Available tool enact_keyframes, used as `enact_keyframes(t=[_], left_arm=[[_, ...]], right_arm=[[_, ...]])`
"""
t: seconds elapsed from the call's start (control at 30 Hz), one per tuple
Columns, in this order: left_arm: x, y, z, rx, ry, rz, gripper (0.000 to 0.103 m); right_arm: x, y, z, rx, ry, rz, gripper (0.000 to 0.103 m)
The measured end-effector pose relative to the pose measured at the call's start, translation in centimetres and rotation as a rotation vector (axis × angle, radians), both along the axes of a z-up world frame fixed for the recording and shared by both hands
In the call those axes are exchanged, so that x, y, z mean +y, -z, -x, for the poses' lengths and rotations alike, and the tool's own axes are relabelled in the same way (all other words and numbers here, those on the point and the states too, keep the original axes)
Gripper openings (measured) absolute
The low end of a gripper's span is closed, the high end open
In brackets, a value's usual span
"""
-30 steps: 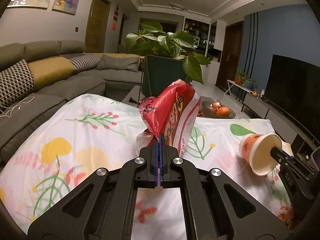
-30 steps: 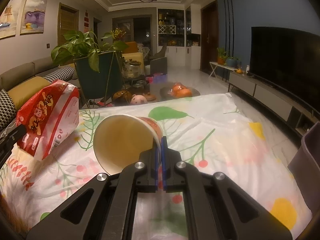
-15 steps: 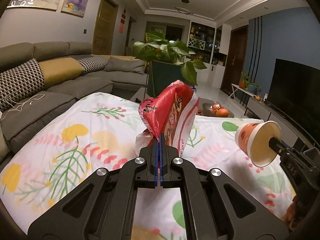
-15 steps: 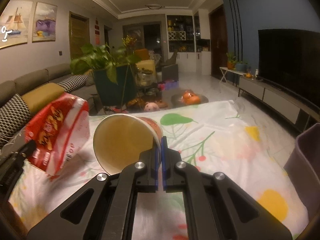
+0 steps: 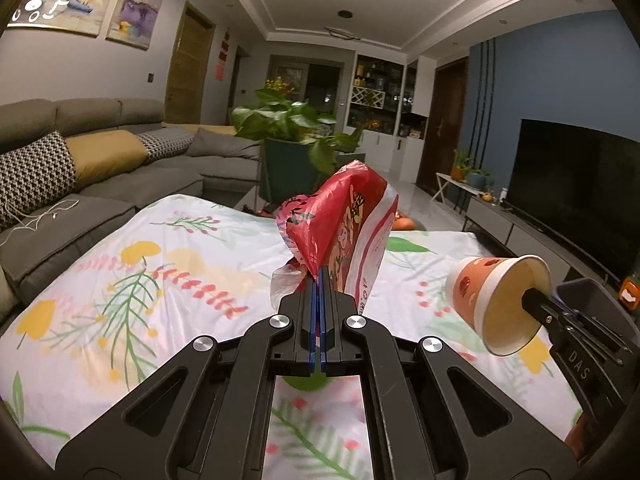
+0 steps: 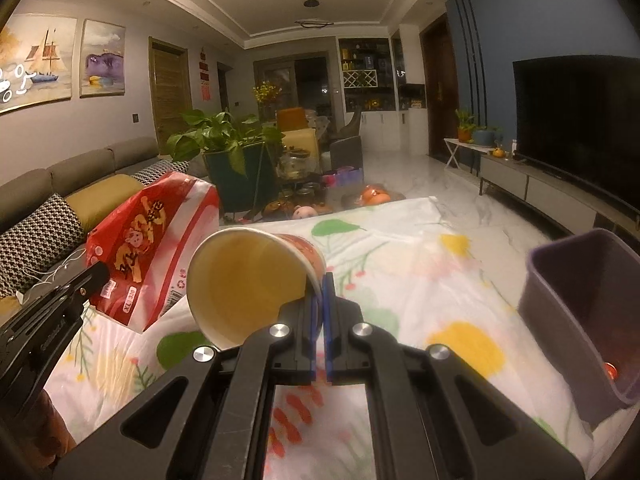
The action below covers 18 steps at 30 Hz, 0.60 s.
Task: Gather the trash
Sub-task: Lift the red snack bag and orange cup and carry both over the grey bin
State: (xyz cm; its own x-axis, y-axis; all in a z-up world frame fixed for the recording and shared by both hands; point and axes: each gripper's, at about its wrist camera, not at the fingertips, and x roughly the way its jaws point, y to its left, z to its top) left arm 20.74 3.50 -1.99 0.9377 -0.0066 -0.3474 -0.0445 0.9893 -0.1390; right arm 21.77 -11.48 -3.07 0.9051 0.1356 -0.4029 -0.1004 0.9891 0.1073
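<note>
My left gripper [image 5: 319, 276] is shut on the edge of a red and white plastic bag [image 5: 344, 232], which stands up above the floral tablecloth [image 5: 160, 280]. The bag [image 6: 148, 248] also shows at the left of the right wrist view, with the left gripper [image 6: 98, 270] below it. My right gripper [image 6: 322, 280] is shut on the rim of an orange paper cup [image 6: 248, 280], held on its side with its mouth toward the camera. In the left wrist view the cup [image 5: 496, 304] hangs at the right on the right gripper [image 5: 532, 298].
A dark purple bin [image 6: 584, 320] stands at the table's right edge, its rim [image 5: 588, 292] peeking out behind the cup. A grey sofa [image 5: 100, 184] runs along the left. A potted plant [image 6: 232, 160] and a low table with fruit [image 6: 372, 196] lie beyond the cloth.
Both grippers, each keeping its hold, have pulled back and risen a little above the cloth. The purple bin has come further into view at the right.
</note>
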Motion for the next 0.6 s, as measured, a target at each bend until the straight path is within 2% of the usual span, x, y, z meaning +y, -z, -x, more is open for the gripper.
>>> enact_keyframes(t=[0.3,0.6], left_arm=[[-5.9,-1.4,2.6,-0.027,0.106,-0.017,0.000],[-13.1,-2.4,4.0,-0.049,0.260,-0.007,0.000]], right_arm=[[-4.8,-0.8,3.5,-0.024,0.062,-0.015,0.004],[-11.5,-1.2,6.2,-0.041,0.177,-0.009,0.004]])
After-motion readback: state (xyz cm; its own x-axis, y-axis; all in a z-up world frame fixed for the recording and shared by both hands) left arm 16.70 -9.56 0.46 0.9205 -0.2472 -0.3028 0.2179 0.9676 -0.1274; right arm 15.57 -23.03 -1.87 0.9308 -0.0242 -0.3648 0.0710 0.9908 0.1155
